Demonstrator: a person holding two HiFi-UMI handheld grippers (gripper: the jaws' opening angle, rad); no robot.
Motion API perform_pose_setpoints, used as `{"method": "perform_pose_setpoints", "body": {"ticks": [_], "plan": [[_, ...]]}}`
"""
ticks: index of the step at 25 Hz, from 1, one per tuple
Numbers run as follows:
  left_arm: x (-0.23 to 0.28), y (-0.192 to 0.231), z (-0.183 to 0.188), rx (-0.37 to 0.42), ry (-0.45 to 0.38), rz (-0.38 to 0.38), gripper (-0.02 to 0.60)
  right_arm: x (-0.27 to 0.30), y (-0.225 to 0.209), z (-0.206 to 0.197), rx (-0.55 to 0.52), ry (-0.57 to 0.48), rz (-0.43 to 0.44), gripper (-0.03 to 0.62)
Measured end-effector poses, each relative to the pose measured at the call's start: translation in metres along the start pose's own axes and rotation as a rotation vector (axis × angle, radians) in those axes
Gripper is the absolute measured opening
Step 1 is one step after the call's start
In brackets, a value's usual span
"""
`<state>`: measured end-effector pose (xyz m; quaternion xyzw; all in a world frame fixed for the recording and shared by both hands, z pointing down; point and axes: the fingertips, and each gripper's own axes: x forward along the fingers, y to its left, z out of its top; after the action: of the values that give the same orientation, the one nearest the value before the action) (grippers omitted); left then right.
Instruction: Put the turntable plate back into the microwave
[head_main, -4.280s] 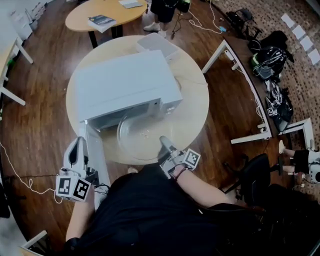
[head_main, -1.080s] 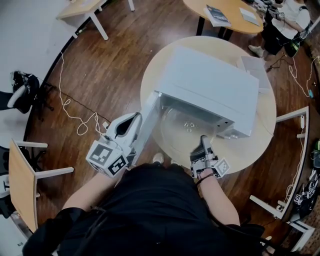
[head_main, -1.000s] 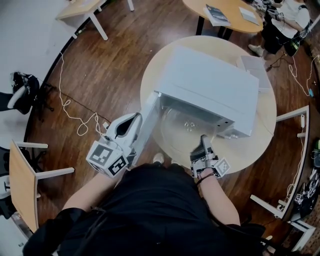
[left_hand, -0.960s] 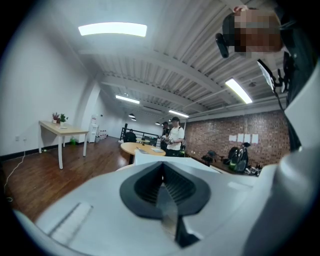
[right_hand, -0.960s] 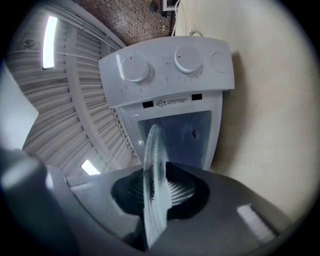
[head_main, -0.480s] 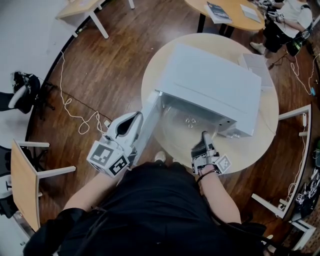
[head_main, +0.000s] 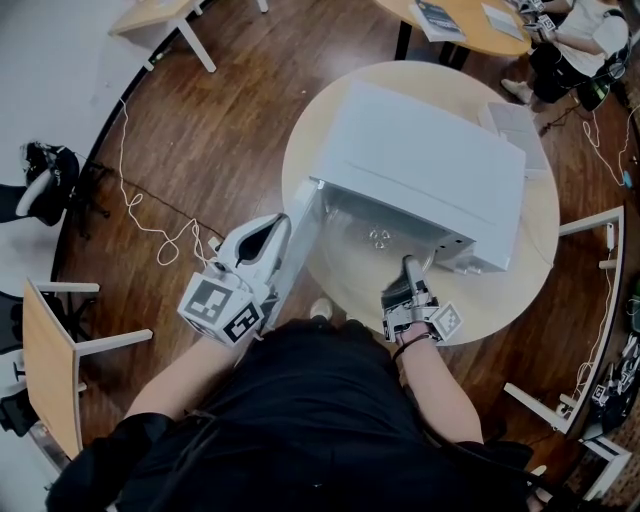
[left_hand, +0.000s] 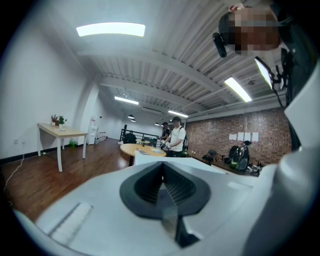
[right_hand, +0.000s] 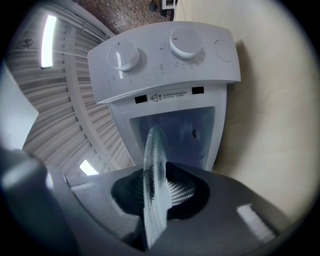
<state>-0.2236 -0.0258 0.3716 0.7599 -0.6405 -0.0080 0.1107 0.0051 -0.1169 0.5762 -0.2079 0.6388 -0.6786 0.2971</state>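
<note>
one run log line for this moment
right gripper shut on clear glass turntable plate | plate edge at open white microwave | left gripper shut, empty

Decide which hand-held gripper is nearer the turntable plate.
Right. The right hand-held gripper clamps the turntable plate by its rim; the left hand-held gripper is apart, beside the open door.

You wear a black top (head_main: 300, 420) with short sleeves, filling the lower middle of the head view, and a dark wristband (head_main: 410, 349) just below the right tool (head_main: 408, 264). The left tool (head_main: 278, 226), at centre left, has a rounded white shell with a dark oval opening and ends in a white cube (head_main: 221, 309) printed with black square markers. The right tool is darker and slimmer, with a smaller marker cube (head_main: 446, 320). Seen from their own cameras, both shells are pale grey around a black ribbed hollow (left_hand: 162, 187).
</note>
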Motion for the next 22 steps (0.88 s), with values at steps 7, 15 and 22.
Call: {"method": "perform_pose_setpoints", "body": {"ticks": [7,15,22], "plan": [[0.003,0.008,0.000,-0.012,-0.002,-0.008,0.006,0.006,-0.004,0.001,0.002,-0.009,-0.011,0.044],[0.006,0.003,-0.002,0.006,0.010,-0.035,0.006,0.013,-0.004,0.009,-0.008,-0.021,-0.006,0.044],[0.008,-0.002,-0.002,0.017,0.017,-0.048,0.006,0.018,-0.004,0.013,-0.008,-0.036,-0.006,0.046]]}}
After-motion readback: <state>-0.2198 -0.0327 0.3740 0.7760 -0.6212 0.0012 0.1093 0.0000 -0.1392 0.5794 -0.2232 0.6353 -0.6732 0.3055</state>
